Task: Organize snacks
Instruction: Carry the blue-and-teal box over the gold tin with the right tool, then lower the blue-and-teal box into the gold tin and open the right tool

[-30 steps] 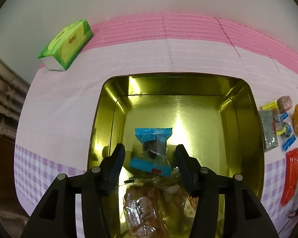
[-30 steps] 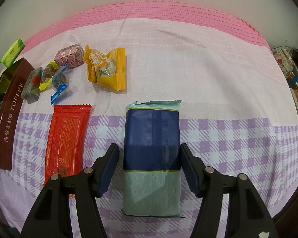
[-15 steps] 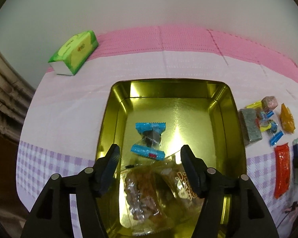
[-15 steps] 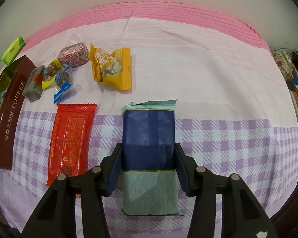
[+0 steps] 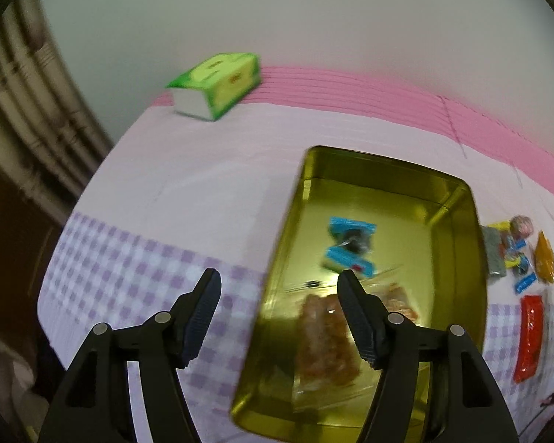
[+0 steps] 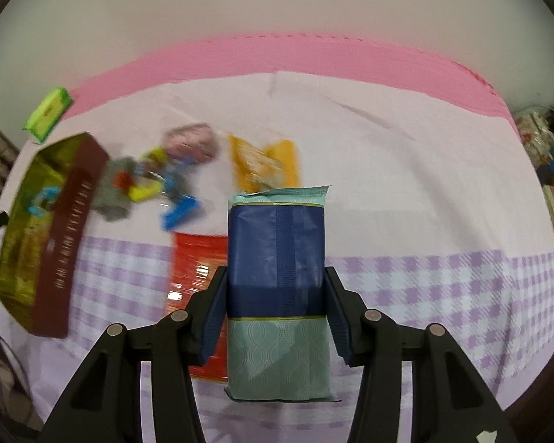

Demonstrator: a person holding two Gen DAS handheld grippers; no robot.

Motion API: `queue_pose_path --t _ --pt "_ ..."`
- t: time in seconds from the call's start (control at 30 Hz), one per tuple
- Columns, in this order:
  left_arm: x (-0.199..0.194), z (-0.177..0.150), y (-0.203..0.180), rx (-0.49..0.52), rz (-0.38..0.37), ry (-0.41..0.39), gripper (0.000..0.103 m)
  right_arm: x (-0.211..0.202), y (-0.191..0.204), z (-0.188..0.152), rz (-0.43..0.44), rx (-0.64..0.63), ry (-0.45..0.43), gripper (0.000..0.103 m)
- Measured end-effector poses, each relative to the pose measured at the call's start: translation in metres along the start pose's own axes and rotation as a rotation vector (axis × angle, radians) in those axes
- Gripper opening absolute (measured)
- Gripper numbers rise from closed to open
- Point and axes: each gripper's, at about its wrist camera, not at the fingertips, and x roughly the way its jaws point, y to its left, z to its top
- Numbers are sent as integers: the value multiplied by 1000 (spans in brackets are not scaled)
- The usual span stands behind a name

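A rectangular metal tin (image 5: 458,221) is gleaming gold inside and showing maroon outside. The flat snack packet (image 6: 277,258) is showing navy above pale teal wave print. The cloth on the tabletop (image 6: 406,184) is running pink, white, then lilac check.

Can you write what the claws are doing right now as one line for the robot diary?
right claw: shut on blue-and-teal packet, lifted off cloth | left claw: open, empty, beside gold tin | tin: blue-wrapped snack inside

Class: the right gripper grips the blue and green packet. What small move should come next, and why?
Probably carry the blue and green packet, clamped in the right gripper, left toward the gold tin, which already holds snacks.
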Motion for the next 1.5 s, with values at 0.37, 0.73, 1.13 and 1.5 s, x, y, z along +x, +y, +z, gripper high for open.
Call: queue_pose_path --t 0.37,0.73,1.13,1.5 --pt "-13 -23 44 -106 82 -22 67 -18 94 26 176 -98 -10 46" --pt "-24 -38 75 -179 122 -36 67 -3 220 31 302 -242 22 46" --pt "-22 -46 94 -226 155 -22 67 20 286 23 322 -288 52 46" --pt "-17 -47 102 -265 162 -2 67 41 299 20 358 -193 105 46"
